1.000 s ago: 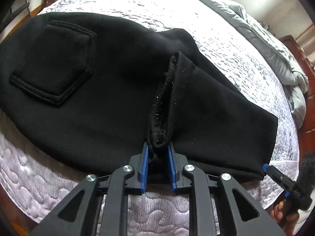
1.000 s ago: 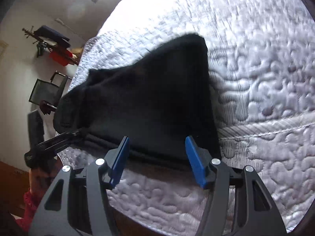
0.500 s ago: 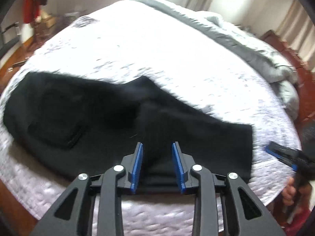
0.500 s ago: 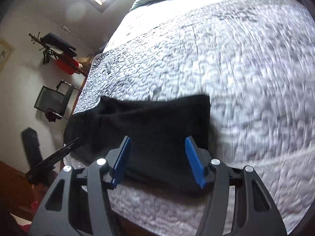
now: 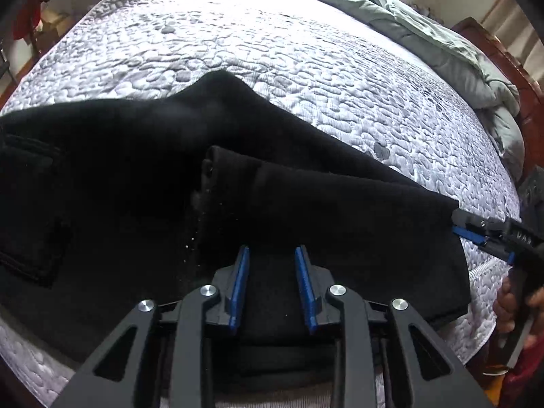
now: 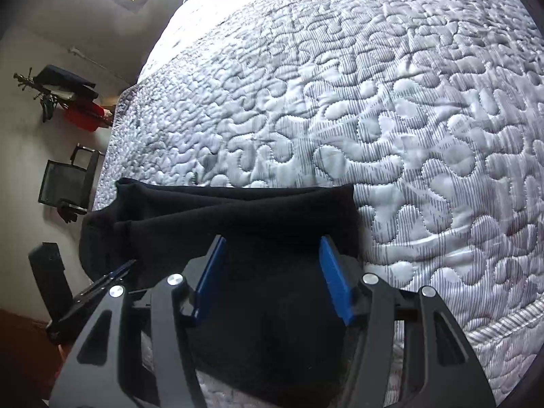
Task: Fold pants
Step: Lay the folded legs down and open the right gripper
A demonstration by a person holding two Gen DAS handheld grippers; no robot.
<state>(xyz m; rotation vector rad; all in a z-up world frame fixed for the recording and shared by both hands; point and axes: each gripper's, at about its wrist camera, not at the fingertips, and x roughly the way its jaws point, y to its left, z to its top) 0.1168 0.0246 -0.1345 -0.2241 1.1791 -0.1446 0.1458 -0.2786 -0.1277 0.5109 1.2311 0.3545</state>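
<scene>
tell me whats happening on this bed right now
A person with a handheld gripper in each hand is folding black pants on a quilted white mattress. The pants lie near the bed's edge, with one leg already folded over on top. The left gripper and the right gripper both sit over the fabric with jaws open, gripping nothing. A grey duvet is bunched along the far side.

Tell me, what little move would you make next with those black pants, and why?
Probably close both grippers on the near edge. The left gripper and right gripper both stand open over the black pants, which lie only partly folded on the quilted bed, so neither has hold yet.
</scene>
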